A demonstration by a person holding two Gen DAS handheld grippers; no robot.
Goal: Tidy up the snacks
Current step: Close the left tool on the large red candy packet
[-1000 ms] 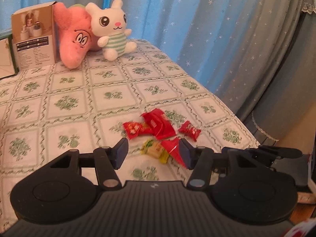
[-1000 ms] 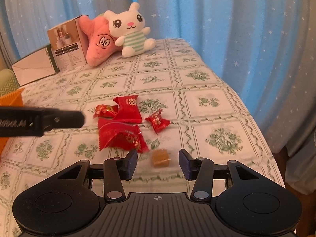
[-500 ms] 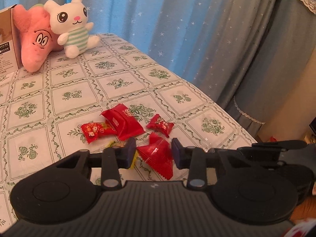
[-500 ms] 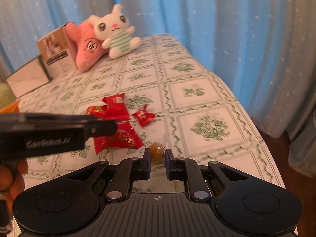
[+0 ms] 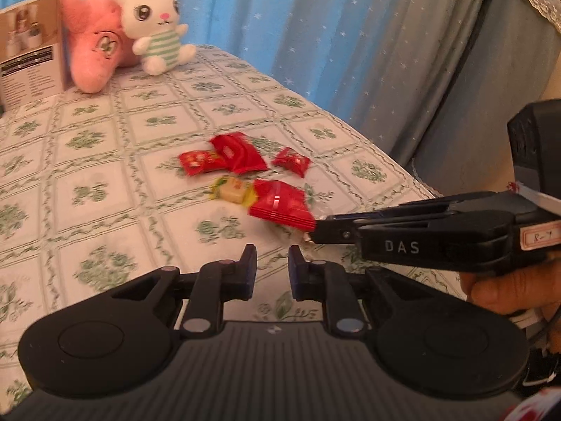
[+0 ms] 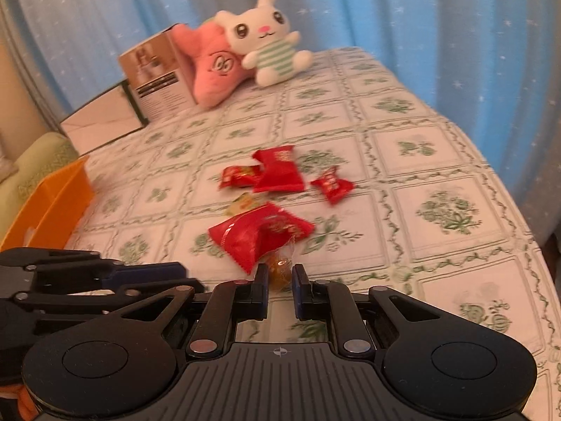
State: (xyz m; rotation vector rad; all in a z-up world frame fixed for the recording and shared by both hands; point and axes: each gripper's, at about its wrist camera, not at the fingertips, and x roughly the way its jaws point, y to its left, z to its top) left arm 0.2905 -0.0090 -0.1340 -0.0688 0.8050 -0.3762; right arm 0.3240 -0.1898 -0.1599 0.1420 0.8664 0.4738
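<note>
Amber candy [image 6: 279, 269] in clear wrap sits pinched between right gripper [image 6: 280, 282] fingertips, over the table's [image 6: 438, 161] near edge, touching big red packet [image 6: 259, 236]. Left gripper [image 5: 272, 268] pressed together, empty.

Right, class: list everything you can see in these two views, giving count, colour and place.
red snack packets: four, red, mid tablecloth
yellow-green candy: one, behind the nearest red packet
amber candy: one, clear wrapper, between the right gripper's fingers
bunny plush: one, white with green stripes, far end
star plush: one, pink, beside the bunny
cardboard box: one, brown, left of the star plush
bin: one, orange, left edge
tablecloth: one, white with green flowers
curtains: blue, starred, behind
left gripper: black, shut, empty
right gripper: black, shut on amber candy
hand: one, holding right gripper
</note>
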